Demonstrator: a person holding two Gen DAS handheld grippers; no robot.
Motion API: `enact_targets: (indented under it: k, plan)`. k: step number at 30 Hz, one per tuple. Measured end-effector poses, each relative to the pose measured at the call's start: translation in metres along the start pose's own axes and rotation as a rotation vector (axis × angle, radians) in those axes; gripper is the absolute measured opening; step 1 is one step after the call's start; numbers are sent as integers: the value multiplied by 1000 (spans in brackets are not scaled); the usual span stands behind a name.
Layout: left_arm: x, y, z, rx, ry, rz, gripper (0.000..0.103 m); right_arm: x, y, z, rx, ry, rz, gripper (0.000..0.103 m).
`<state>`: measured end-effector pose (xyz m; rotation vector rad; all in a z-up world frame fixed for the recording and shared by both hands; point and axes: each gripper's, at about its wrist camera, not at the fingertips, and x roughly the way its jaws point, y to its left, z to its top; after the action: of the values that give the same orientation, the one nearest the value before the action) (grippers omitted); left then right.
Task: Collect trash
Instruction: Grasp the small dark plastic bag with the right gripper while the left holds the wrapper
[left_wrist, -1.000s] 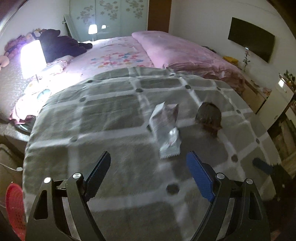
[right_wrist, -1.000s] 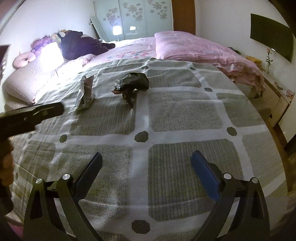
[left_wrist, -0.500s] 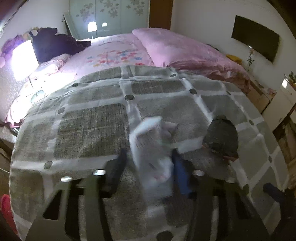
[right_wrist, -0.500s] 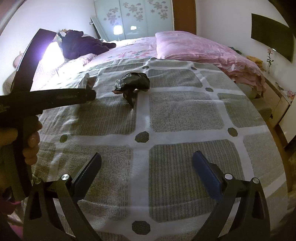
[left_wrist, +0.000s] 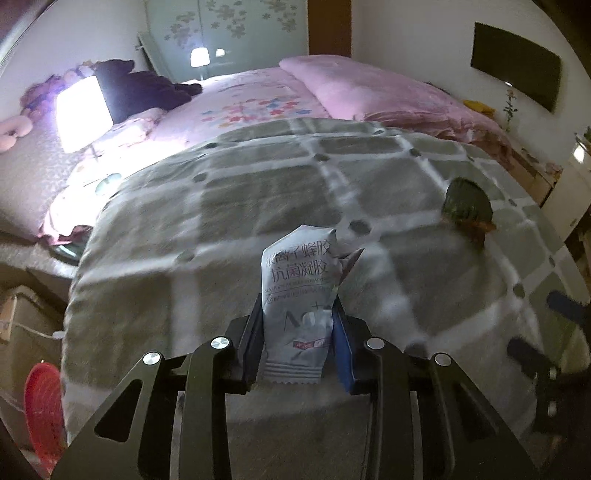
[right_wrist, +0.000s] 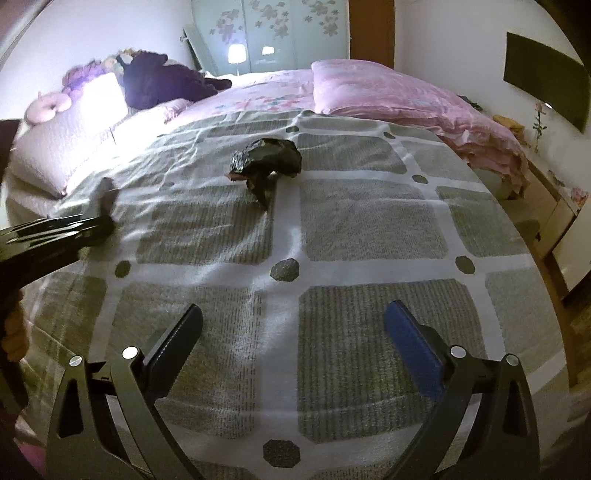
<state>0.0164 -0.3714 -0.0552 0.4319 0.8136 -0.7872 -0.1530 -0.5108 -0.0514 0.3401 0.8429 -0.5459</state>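
Two pads of the left gripper (left_wrist: 297, 334) clench the white packet (left_wrist: 297, 291) at lower centre — the right gripper (right_wrist: 293, 328) gapes, with the dark wrapper (right_wrist: 266, 160) far above it.

My left tongs (left_wrist: 297, 325) have come forward over the bed and just closed on the white packet (left_wrist: 297, 295), which now stands upright between the pads instead of lying flat on the checked blanket (left_wrist: 166, 258), left of the dark crumpled wrapper (left_wrist: 467, 210).
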Motion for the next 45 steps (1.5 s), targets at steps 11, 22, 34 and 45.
enact_targets:
  k: [11, 22, 34, 45]
  plan:
    - [-9, 5, -13, -8, -11, 12, 31, 8, 0, 12, -3, 28, 1, 97]
    - [-8, 2, -11, -3, -9, 24, 32, 29, 10, 69, 62, -44, 36, 97]
    - [-9, 2, -11, -4, -10, 23, 32, 64, 20, 100, 51, -16, -17, 70]
    - [-8, 2, -11, -4, -10, 24, 32, 42, 33, 79, 10, -11, 67, 49]
